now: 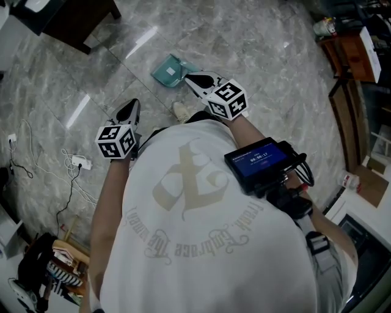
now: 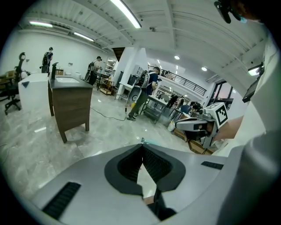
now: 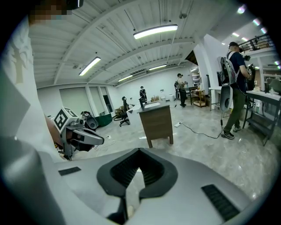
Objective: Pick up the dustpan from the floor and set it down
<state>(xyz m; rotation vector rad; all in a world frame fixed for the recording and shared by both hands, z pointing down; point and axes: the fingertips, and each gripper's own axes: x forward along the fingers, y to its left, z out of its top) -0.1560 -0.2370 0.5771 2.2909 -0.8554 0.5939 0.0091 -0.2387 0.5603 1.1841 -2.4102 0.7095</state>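
Note:
A teal dustpan (image 1: 170, 71) lies flat on the grey marble floor ahead of me. My right gripper (image 1: 189, 77) hovers just to the right of it with its tip beside the pan's edge; the jaws are shut with nothing between them, and they meet at one point in the right gripper view (image 3: 139, 150). My left gripper (image 1: 132, 105) hangs lower left, well apart from the dustpan. Its jaws are also shut and empty (image 2: 142, 144). Each gripper shows in the other's view: the right gripper (image 2: 180, 125) and the left gripper (image 3: 102, 141).
A dark wooden desk (image 1: 73, 18) stands at the far left, a power strip with cables (image 1: 79, 162) lies on the floor at left, and a wooden shelf (image 1: 351, 58) is at right. My shoe (image 1: 181, 111) is near the dustpan. People stand in the background (image 2: 142, 94).

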